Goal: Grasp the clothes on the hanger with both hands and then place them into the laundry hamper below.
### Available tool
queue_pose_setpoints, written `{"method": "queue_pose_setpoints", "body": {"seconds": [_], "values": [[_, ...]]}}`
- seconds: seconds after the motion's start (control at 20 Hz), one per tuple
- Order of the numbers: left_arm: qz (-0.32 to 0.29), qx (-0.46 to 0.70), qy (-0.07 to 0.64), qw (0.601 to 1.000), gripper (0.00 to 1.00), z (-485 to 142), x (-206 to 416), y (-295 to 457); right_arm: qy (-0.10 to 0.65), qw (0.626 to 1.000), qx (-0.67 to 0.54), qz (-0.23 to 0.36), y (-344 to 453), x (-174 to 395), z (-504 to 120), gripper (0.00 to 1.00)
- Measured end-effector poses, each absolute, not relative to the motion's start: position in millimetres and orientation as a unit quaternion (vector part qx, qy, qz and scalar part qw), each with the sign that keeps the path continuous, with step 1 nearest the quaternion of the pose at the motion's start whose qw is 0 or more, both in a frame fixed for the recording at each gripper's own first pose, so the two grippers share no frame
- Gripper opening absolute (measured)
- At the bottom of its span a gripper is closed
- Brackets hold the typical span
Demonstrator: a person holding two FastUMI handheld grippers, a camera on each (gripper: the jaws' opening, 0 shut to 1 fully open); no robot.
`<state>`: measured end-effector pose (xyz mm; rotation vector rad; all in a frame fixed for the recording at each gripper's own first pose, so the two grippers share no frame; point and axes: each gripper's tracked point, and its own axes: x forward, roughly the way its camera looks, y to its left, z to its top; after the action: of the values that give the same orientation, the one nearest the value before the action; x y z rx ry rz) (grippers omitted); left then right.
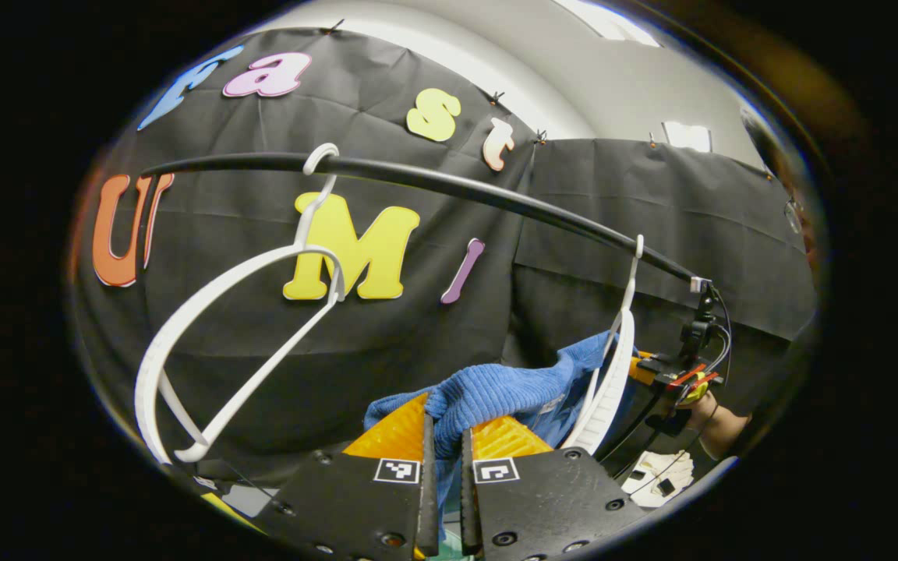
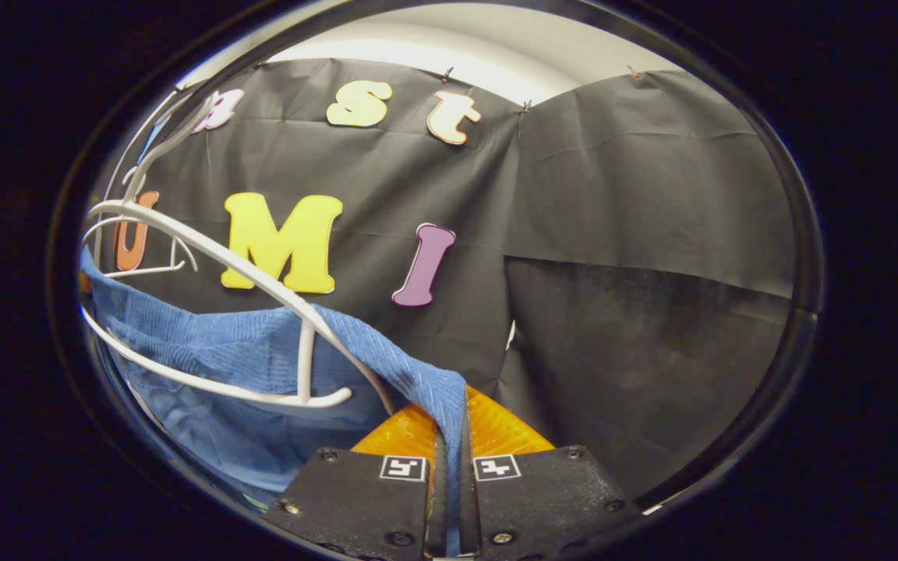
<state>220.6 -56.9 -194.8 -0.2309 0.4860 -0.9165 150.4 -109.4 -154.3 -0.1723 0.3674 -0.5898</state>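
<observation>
Clearly soft and light, the blue garment (image 1: 496, 393) bunches and folds freely, a ribbed knit that sags wherever nothing supports it. In the left gripper view the left gripper (image 1: 444, 448) has its orange fingers (image 1: 390, 432) pressed together on a gathered wad of the cloth, just beside the white hanger (image 1: 613, 382) that hangs from the black rail (image 1: 433, 181); a second, bare hanger (image 1: 207, 351) hangs further along. In the right gripper view the right gripper (image 2: 453, 436) is clamped on a thin edge of the same garment, which drapes over the hanger's arm (image 2: 262, 284). Such fabric probably stretches and may snag on the hanger, so thick bunched folds likely give a surer hold than a single edge. The hamper's place I cannot tell.
</observation>
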Motion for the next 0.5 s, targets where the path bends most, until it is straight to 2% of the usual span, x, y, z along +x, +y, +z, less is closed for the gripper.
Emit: {"method": "queue_pose_setpoints", "body": {"seconds": [0.3, 0.5], "values": [[-0.434, -0.125, 0.249, 0.857, 0.14, -222, 221, -62, 0.193, 0.927, -0.115, -0.3, -111, 148, -155, 0.09], [-0.434, -0.144, 0.263, 0.849, 0.14, -243, 223, -68, 0.263, 0.921, -0.066, -0.278, -108, 139, -193, 0.1]]}}
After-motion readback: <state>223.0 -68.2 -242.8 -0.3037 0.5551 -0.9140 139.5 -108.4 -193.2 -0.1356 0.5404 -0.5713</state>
